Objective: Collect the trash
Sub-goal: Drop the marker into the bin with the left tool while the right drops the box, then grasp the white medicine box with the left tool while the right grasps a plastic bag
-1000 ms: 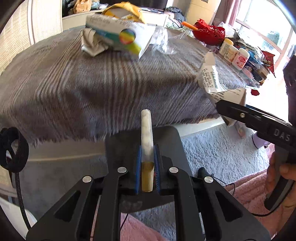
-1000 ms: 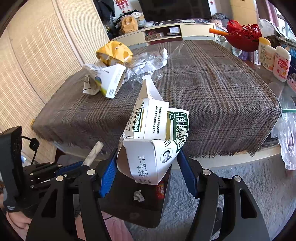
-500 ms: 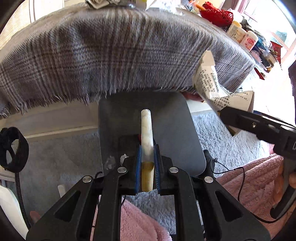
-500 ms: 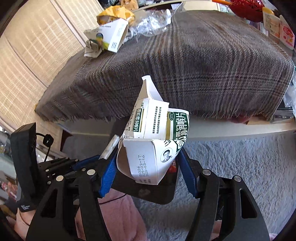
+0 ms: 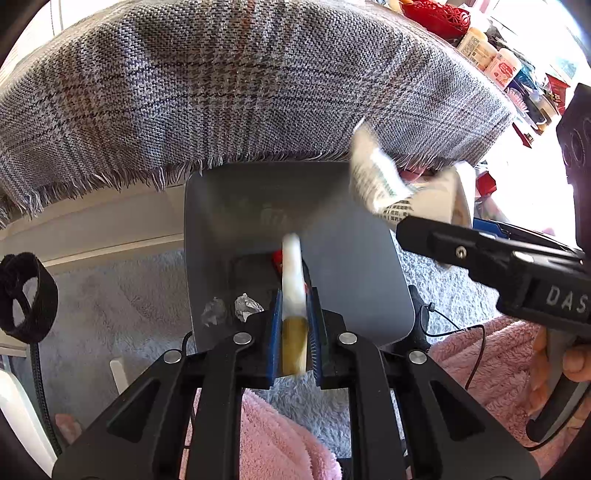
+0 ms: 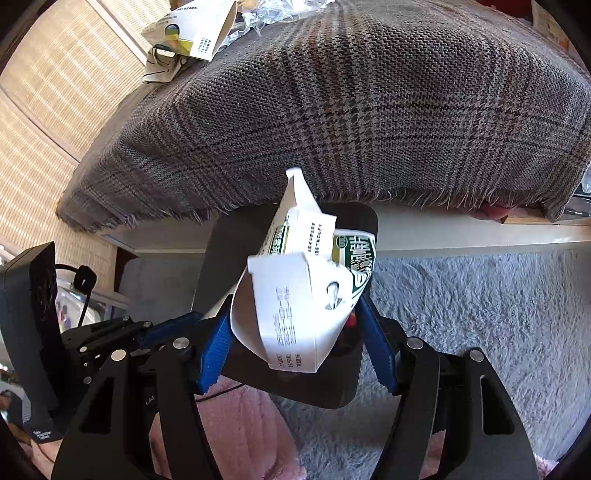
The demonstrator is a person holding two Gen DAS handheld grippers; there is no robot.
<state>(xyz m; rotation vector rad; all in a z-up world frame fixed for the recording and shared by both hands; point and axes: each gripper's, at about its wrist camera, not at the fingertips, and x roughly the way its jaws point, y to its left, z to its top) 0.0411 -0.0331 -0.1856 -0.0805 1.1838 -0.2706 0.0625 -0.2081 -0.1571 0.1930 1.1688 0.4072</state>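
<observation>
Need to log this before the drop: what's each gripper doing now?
Left gripper: shut on a cigarette.
Right gripper: shut on a crushed medicine box.

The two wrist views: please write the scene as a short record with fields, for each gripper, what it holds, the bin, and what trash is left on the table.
left gripper: shut on a white stick with a tan end, over the bin
right gripper: shut on a crumpled white and green carton, over the bin
bin: grey, open, on the floor below the table edge; crumpled paper bits at its bottom
tablecloth: grey plaid, fringed
trash left on table: another carton, clear plastic wrap
</observation>
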